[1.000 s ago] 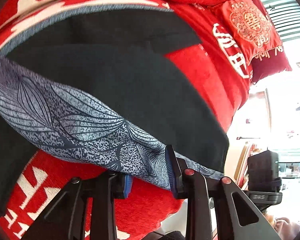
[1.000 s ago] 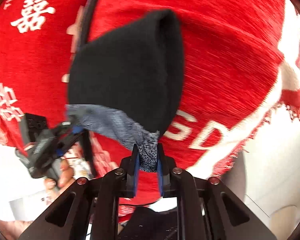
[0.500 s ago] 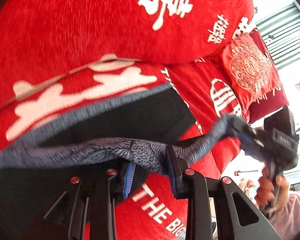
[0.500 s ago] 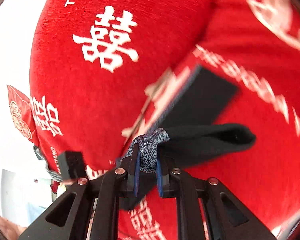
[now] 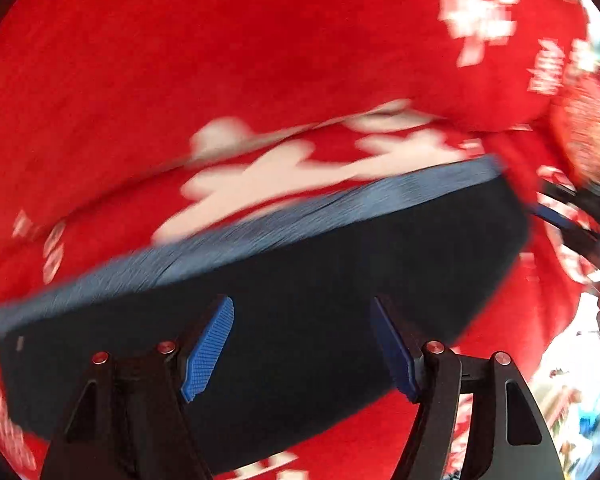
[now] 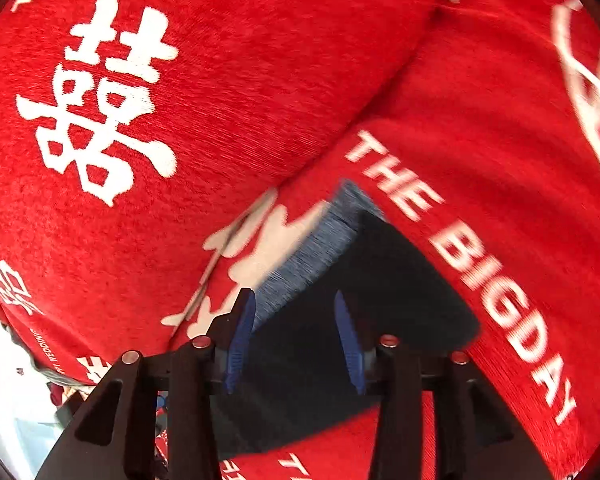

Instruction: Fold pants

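One pair of pants (image 5: 320, 280): dark, nearly black cloth, lying folded into a flat slab on the red cover (image 5: 220, 60). One blue-grey band (image 5: 260, 232) runs along its far edge, seen from the left wrist view as a long stripe and from the right wrist view (image 6: 308, 256) as a short slanted strip. The left wrist view is smeared by blur, so finer detail of the cloth cannot be told.

Two grippers, one per hand.

Left gripper (image 5: 300, 344): jaws spread wide, two blue ribbed pads (image 5: 208, 352), nothing between them. It hangs over the near part of the pants; whether the tips touch the cloth cannot be told.

Right gripper (image 6: 296, 344): jaws spread, two blue pads (image 6: 240, 344), nothing pinched. It sits over the end of the folded pants (image 6: 380, 312), with the band just beside its left pad. The same gripper shows at the right edge of the left wrist view (image 5: 580, 216), dark and blurred, beside the far corner of the pants.

One red cover, printed in white: one large double-happiness character (image 6: 100, 96) on the upper cushion, and one line of lettering reading "THE BIG DAY" (image 6: 460, 264) running alongside the pants.

One more red cushion (image 5: 584, 136) with a paler pattern, at the right of the left wrist view, blurred.
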